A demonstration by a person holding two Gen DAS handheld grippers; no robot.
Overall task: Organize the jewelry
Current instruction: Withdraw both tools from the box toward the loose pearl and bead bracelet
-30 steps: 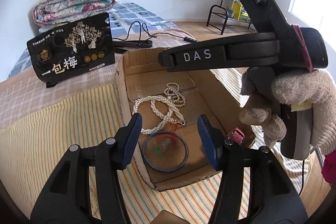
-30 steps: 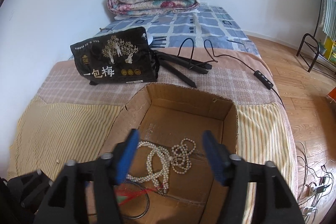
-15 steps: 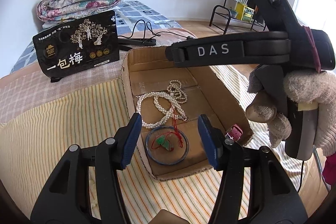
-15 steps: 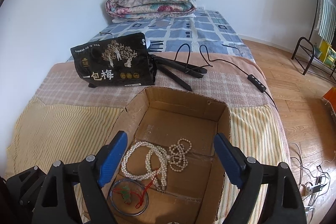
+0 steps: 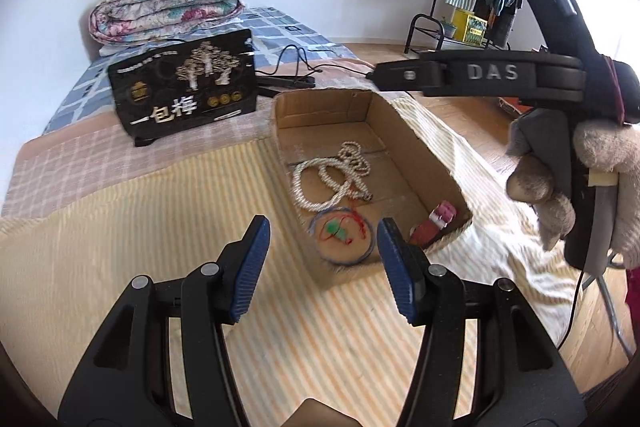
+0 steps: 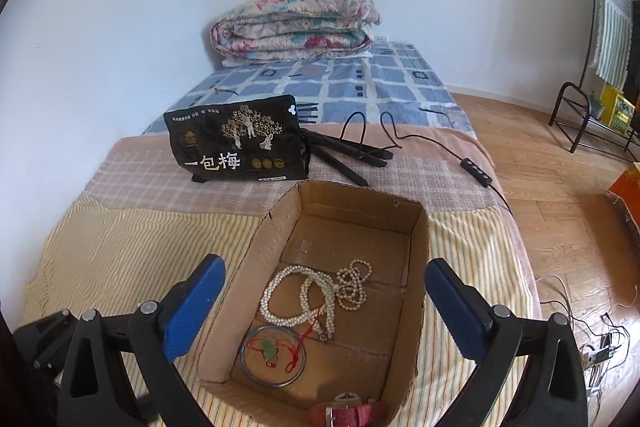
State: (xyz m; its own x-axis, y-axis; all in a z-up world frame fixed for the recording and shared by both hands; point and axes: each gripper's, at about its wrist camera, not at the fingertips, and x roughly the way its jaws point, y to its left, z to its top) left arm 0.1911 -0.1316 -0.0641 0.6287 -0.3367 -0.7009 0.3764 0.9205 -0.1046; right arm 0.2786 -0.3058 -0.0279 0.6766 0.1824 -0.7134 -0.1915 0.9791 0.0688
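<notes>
left wrist view: our left gripper (image 5: 320, 247) hung half open and empty above the box (image 5: 416, 143), where the pearl necklace (image 5: 320, 179) lay. right wrist view: our right gripper (image 6: 324, 307), jaws just spreading wide, held nothing; we judged the pearls limp, slippery, best pinched at a bunched loop.

Matt corrugated cardboard box (image 6: 416, 227), glossy pearl necklace (image 6: 304, 291), striped woven cloth (image 6: 120, 247)

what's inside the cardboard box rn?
Inside the cardboard box: pearl necklace, clear bangle ringing a green pendant on red cord, pink watch at the near end. The watch's lower part is cut off.
</notes>
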